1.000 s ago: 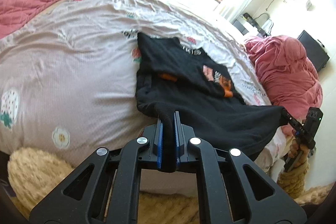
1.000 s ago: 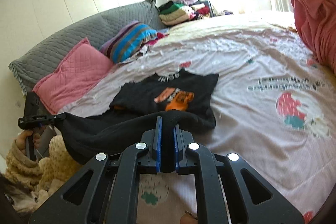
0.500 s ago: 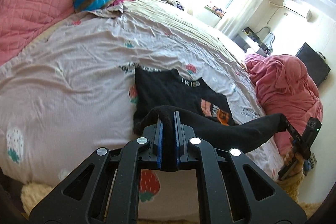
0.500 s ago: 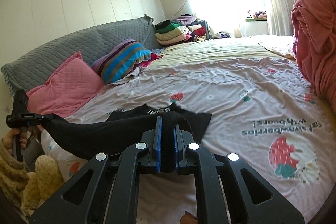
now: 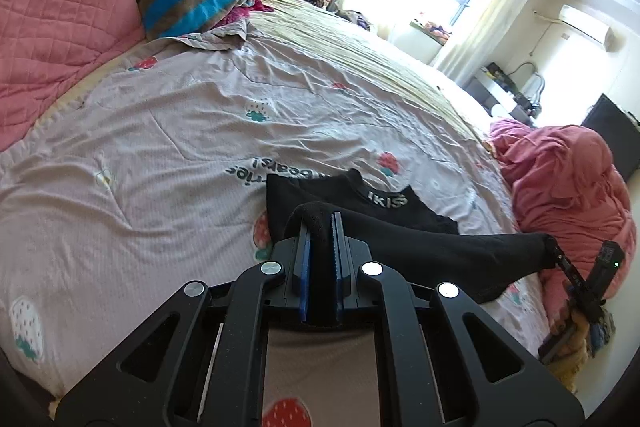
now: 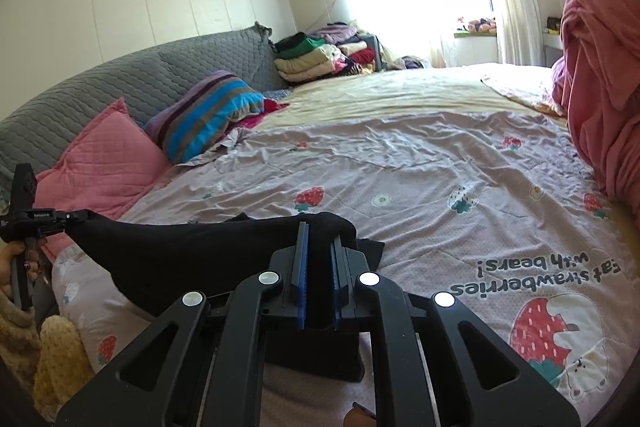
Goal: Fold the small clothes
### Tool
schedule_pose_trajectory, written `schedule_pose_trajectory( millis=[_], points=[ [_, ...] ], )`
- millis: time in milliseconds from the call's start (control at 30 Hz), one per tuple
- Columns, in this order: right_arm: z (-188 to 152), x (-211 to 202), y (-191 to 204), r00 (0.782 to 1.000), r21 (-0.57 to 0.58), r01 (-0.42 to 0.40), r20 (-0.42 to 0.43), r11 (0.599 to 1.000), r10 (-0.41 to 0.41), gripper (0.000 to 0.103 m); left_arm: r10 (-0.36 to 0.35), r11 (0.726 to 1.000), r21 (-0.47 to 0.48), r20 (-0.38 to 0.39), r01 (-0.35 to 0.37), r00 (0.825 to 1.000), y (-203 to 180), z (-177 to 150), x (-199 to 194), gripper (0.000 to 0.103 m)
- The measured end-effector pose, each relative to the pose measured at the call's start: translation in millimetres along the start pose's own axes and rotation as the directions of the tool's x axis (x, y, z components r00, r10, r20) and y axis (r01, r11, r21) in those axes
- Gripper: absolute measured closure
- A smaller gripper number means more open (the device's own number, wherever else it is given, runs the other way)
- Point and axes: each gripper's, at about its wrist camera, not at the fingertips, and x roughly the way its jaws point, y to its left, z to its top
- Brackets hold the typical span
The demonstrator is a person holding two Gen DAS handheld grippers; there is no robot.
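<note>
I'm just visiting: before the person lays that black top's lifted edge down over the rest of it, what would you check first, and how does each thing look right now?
1. Left gripper clamped on the black top: ok, cloth sits between its closed pads.
2. Right gripper clamped on the same edge: ok.
3. Edge stretched between both grippers without sagging to the sheet: ok, it spans in the air.
4. Collar end lying flat on the bedsheet: ok, as far as it shows.
5. Lifted edge lined up with the collar end: cannot tell, the grippers hide the overlap.
6. Landing area free of the pink blanket: ok, it lies off to the side.
</note>
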Motion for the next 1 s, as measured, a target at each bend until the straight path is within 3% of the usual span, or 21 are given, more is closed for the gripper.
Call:
schedule_pose_trajectory(
  millis=[200,600,767,833,1000],
  points=[
    [-3.8,34.8,-14.4,0.998,0.036,0.02,-0.055,0.999,-0.018,0.095,0.06,0.998,0.011,-0.021,-0.06,0.998,3.1,6.9,37.2,0.1],
    [-24.1,90.2,-26.9,0.983,0.035,0.094,-0.162,0.995,-0.087,0.094,0.103,0.995,0.011,-0.076,-0.102,0.992,13.9,2.9,85.7,0.098],
    [-32.0,90.9,-22.0,0.979,0.001,0.121,-0.166,0.993,-0.119,0.077,0.139,0.99,0.033,-0.06,-0.138,0.988,14.6,-5.4,84.7,0.093],
    [-33.4,86.9,-20.0,0.978,-0.008,0.134,-0.158,0.991,-0.134,0.065,0.145,0.989,0.046,-0.046,-0.142,0.988,12.8,-10.8,79.7,0.089],
    [-39.1,69.7,-6.6,0.984,-0.049,0.124,-0.121,0.991,-0.129,0.065,0.145,0.985,0.097,-0.011,-0.143,0.989,-0.4,-25.7,66.9,0.087]
  ],
)
